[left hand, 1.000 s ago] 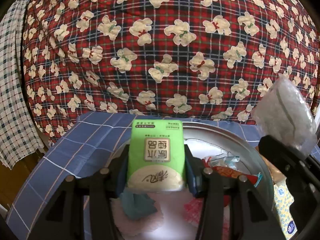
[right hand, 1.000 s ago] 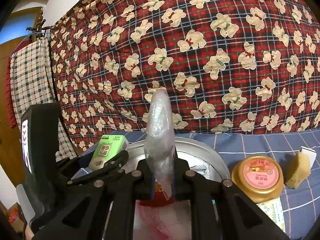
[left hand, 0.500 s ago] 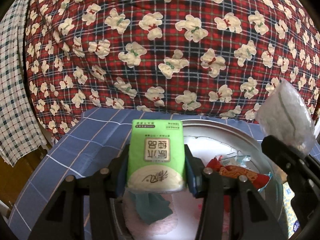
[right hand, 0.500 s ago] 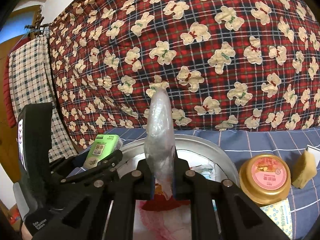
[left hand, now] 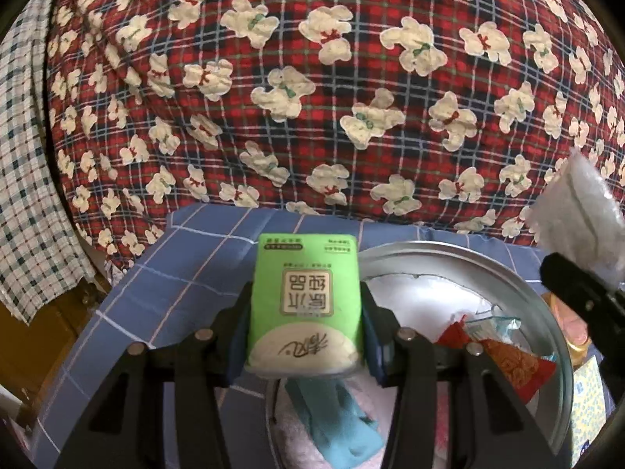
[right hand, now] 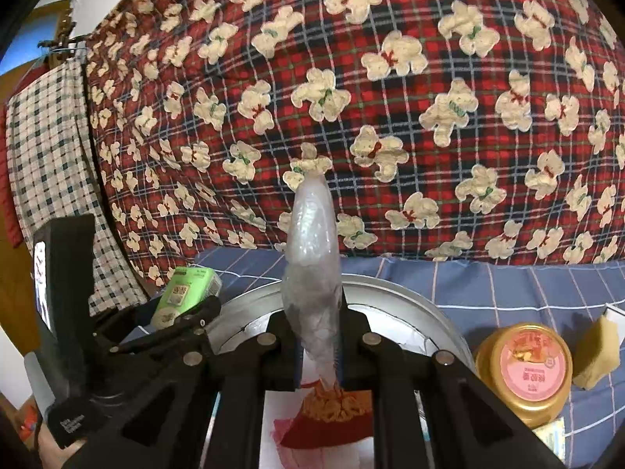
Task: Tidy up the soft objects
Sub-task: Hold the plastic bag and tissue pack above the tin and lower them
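Left wrist view, item 1: left gripper (left hand: pixel 304 336), jaws clamped on green tissue pack (left hand: pixel 305 305). Pack sits upright btw both pads, label facing cam, print upside down, top end sticking out fwd past the fingertips. Pack hangs over near-left edge of metal basin (left hand: pixel 468 258), above blue checked cloth (left hand: pixel 187 273).

Item 2: basin contents, seen under/right of pack: teal cloth (left hand: pixel 340 422) on pink towel (left hand: pixel 297 441), red-orange packet (left hand: pixel 511 363), clear wrapper bits. White lining at back of basin.

Right wrist view, item 3: right gripper (right hand: pixel 318 351), jaws closed tight on clear plastic bag (right hand: pixel 312 258). Bag pinched thin btw pads, stands up edge-on above fingertips, tail poking below. Held over front part of basin (right hand: pixel 390 293); red fabric piece (right hand: pixel 328 414) underneath.

Item 4: right of basin, on blue cloth (right hand: pixel 508 285): gold-lidded jar (right hand: pixel 527 367), yellow sponge (right hand: pixel 597 351) just beside it. Not touched.

Item 5: backdrop, red plaid quilt w/ bear print (left hand: pixel 312 78); checked fabric (left hand: pixel 27 156) hanging at left.

Cross-ref: left gripper + pack visible at left in right wrist view; bag shows at right edge in left wrist view.
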`<state>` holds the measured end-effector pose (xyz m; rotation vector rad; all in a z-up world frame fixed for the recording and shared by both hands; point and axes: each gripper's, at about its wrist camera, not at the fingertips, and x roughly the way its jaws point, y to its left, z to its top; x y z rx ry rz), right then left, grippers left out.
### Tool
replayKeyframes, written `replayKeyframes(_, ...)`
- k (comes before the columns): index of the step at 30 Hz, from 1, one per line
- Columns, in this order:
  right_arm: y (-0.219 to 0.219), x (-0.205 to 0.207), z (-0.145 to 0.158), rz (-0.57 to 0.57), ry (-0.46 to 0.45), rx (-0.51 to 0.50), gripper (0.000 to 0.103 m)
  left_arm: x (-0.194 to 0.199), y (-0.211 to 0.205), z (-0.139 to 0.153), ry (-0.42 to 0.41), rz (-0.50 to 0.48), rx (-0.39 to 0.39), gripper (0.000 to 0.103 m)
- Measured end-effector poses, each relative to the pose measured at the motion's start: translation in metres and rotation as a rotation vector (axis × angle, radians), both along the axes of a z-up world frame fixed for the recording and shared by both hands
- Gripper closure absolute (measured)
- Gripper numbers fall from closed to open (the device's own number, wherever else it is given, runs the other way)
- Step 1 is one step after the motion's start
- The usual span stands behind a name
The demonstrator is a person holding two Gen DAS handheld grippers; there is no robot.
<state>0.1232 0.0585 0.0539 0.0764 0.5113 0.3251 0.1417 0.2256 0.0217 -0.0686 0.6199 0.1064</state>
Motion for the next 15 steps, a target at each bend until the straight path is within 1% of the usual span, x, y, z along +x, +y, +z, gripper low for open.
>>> replayKeyframes(3, 0.000, 0.015, 0.003, -0.024, 0.047, 0.008, 0.090, 0.010, -0.001, 0.009, 0.008, -0.021, 0.024, 0.055)
replayKeyframes(6, 0.001, 0.032, 0.003, -0.038, 0.099, -0.003, 0.090, 0.024, -0.004, 0.014, 0.044, -0.053, 0.011, 0.055)
replayKeyframes(9, 0.005, 0.053, -0.009, -0.021, 0.199, -0.034, 0.090, 0.040, -0.017, 0.011, 0.107, -0.086, 0.060, 0.055)
replayKeyframes(12, 0.006, 0.067, -0.024, -0.023, 0.284, -0.047, 0.090, 0.049, -0.027, 0.002, 0.159, -0.128, 0.075, 0.055)
replayKeyframes(15, 0.006, 0.076, -0.038, -0.004, 0.348, -0.042, 0.089, 0.054, -0.034, -0.007, 0.187, -0.143, 0.094, 0.055)
